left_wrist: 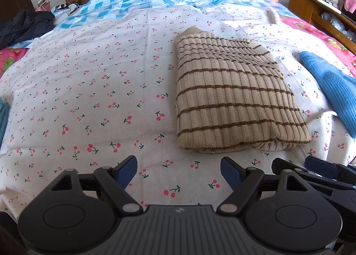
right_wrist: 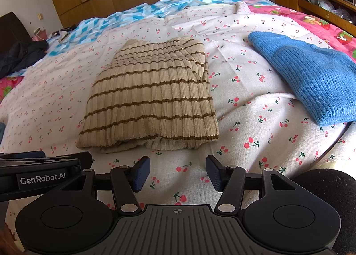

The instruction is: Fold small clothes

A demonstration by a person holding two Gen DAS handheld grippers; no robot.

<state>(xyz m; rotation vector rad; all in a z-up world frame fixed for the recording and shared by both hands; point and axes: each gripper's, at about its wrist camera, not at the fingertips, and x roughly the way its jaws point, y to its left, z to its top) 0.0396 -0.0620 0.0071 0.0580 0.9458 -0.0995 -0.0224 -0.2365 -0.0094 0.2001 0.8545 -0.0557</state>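
Now, from the left wrist view, the left claw (left_wrist: 178, 172) hangs spread over bare sheet (left_wrist: 89, 90), nothing between its pads. The striped sweater (left_wrist: 233, 96) lies already folded into a neat block on the bed, just beyond the claw and to its right, apart from it. Its long axis runs near to far, with the ribbed collar at the far end and the thick folded edge toward the claw. The right claw (left_wrist: 300, 166) shows at the near right edge, close beside the left one. A blue knit (left_wrist: 329, 90) lies further right, separate from the sweater.

From the right wrist view, the right claw (right_wrist: 178, 173) is likewise spread and empty, over the sheet (right_wrist: 244, 103). The sweater (right_wrist: 153, 96) sits just beyond it and a little left, collar far, folded edge near. The blue knit (right_wrist: 311, 79) lies to the right, well clear, its long axis slanting from far left to near right; it also looks folded.

By my reading the sweater's fold is finished and both claws are clear of it. The next move would call for setting it aside or reaching for another garment, gripping a near edge squarely so the layers do not slide apart.
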